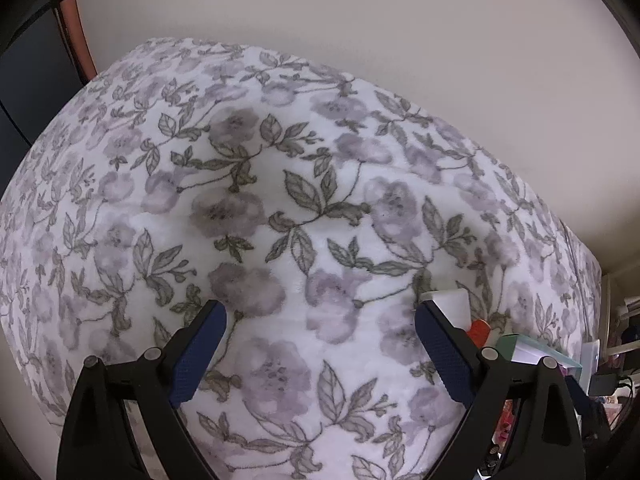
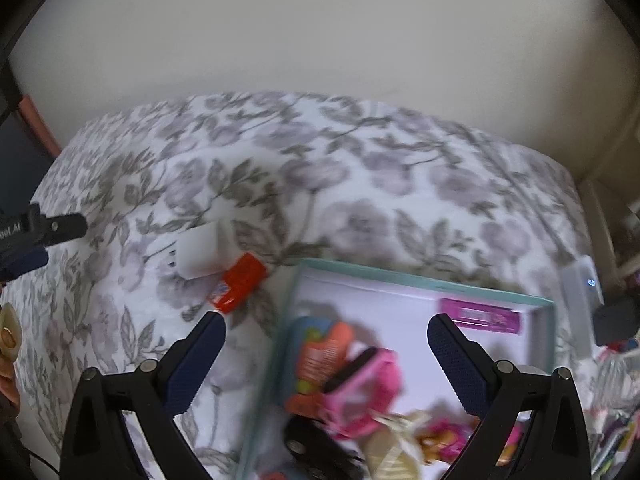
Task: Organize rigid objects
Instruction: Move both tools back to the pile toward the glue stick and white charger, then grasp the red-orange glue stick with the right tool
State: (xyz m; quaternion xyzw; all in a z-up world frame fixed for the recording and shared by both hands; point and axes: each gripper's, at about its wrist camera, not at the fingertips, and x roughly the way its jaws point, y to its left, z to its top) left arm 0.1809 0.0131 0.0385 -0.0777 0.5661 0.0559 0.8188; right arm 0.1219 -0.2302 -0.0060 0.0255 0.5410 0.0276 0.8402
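In the right wrist view, a shallow box (image 2: 424,280) with a teal rim lies on a floral blanket (image 2: 360,184). It holds a pink toy (image 2: 360,388), an orange packet (image 2: 324,356), a pink strip (image 2: 480,316) and other small items. A red packet (image 2: 240,284) and a white block (image 2: 200,254) lie on the blanket left of the box. My right gripper (image 2: 326,340) is open above the box's left part. My left gripper (image 1: 320,330) is open and empty over the blanket; the white block (image 1: 450,304) and red packet (image 1: 480,330) sit behind its right finger.
The left gripper's fingers (image 2: 44,228) show at the left edge of the right wrist view. A white device (image 2: 582,284) with a small light and a black plug (image 2: 616,320) lie at the blanket's right edge. A plain wall is behind the bed. The right wrist view is blurred.
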